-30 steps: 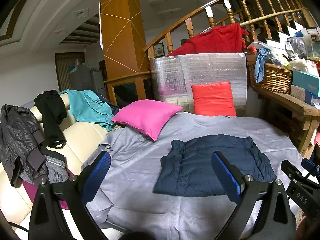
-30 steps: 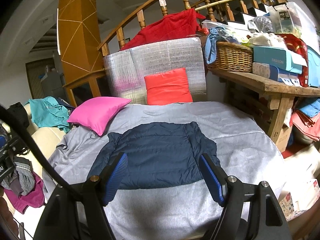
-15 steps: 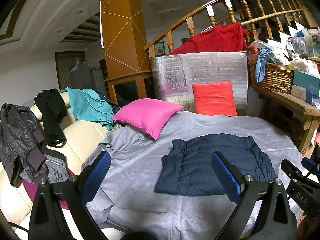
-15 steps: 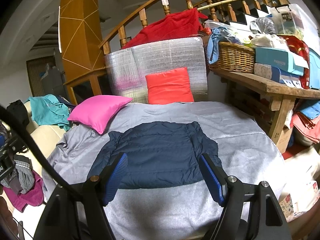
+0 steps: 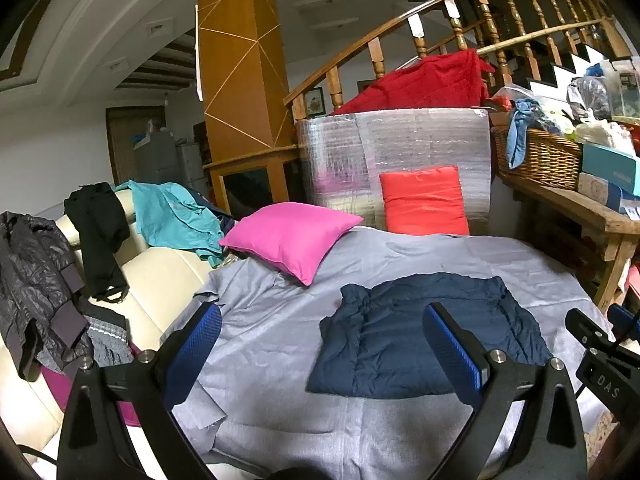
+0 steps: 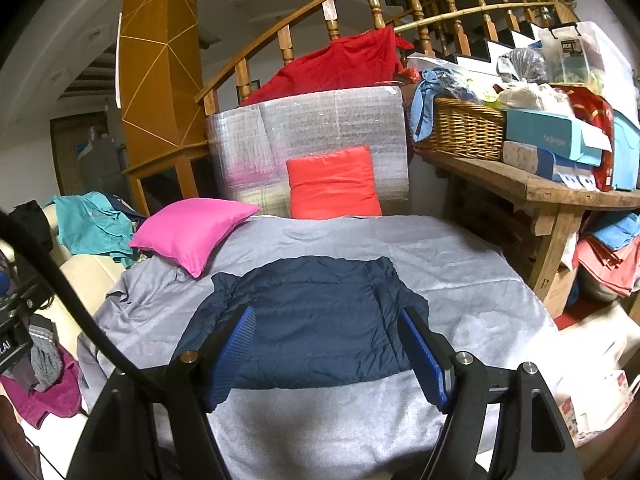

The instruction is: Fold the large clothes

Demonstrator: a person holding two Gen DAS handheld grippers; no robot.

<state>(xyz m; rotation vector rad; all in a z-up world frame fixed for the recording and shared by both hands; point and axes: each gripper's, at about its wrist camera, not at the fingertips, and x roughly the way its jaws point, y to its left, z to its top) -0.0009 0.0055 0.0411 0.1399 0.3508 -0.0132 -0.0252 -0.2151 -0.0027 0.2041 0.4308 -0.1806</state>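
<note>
Navy puffer jacket (image 6: 316,320) lay flat on grey sheet (image 6: 460,280), ahead of right claw (image 6: 328,354); left claw (image 5: 320,344) beside; both wide, empty.

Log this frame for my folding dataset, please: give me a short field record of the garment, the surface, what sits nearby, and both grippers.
garment: navy puffer jacket, lying flat, sleeves apparently tucked in
surface: grey sheet spread under the jacket
on sheet: pink cushion at far left corner, apart from the jacket
behind sheet: red cushion leaning upright on a silver-wrapped block
left gripper: open, empty, above the sheet
right gripper: open, empty, facing the jacket's near edge
other clothes: teal garment on the cream sofa
</note>
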